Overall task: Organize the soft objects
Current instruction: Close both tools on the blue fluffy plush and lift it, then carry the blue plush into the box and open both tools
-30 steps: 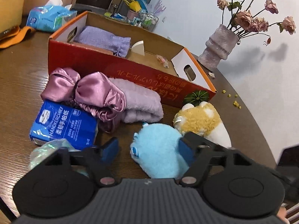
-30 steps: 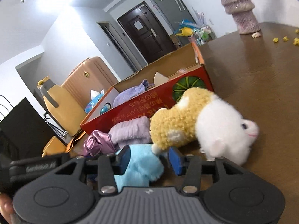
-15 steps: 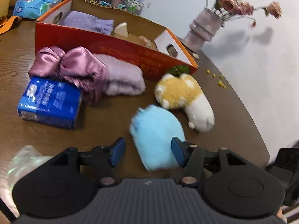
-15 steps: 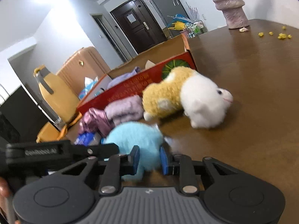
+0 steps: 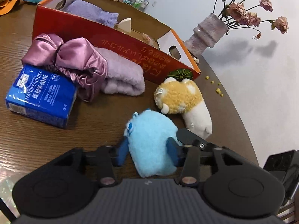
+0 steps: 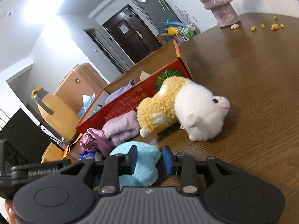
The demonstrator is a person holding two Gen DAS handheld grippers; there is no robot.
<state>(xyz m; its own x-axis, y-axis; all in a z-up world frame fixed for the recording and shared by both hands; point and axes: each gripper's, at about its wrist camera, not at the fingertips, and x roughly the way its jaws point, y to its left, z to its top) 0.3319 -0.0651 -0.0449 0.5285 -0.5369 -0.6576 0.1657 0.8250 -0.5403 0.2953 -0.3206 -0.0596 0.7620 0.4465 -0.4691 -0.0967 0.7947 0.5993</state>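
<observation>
A light blue plush toy (image 5: 149, 130) lies on the brown table, near me and in front of a yellow-and-white sheep plush (image 5: 179, 97). My left gripper (image 5: 147, 149) has a pad on each flank of the blue toy, and its jaws are closing on it. From the other side my right gripper (image 6: 149, 156) holds the same blue plush toy (image 6: 143, 171) between its pads while its jaws open. The sheep plush (image 6: 186, 110) lies free. Behind it stands an open red cardboard box (image 5: 130, 43) with a lilac towel (image 5: 89, 13) inside.
A folded lilac towel (image 5: 121, 74), a pink satin bonnet (image 5: 71, 56) and a blue handkerchief pack (image 5: 41, 97) lie in front of the box. A furry vase of roses (image 5: 207, 35) and yellow crumbs (image 5: 217, 89) are near the round table's right edge.
The blue plush has shifted away from the sheep toward me. My left jaws have narrowed onto its flanks. My right jaws pinched it, then widened a little.
</observation>
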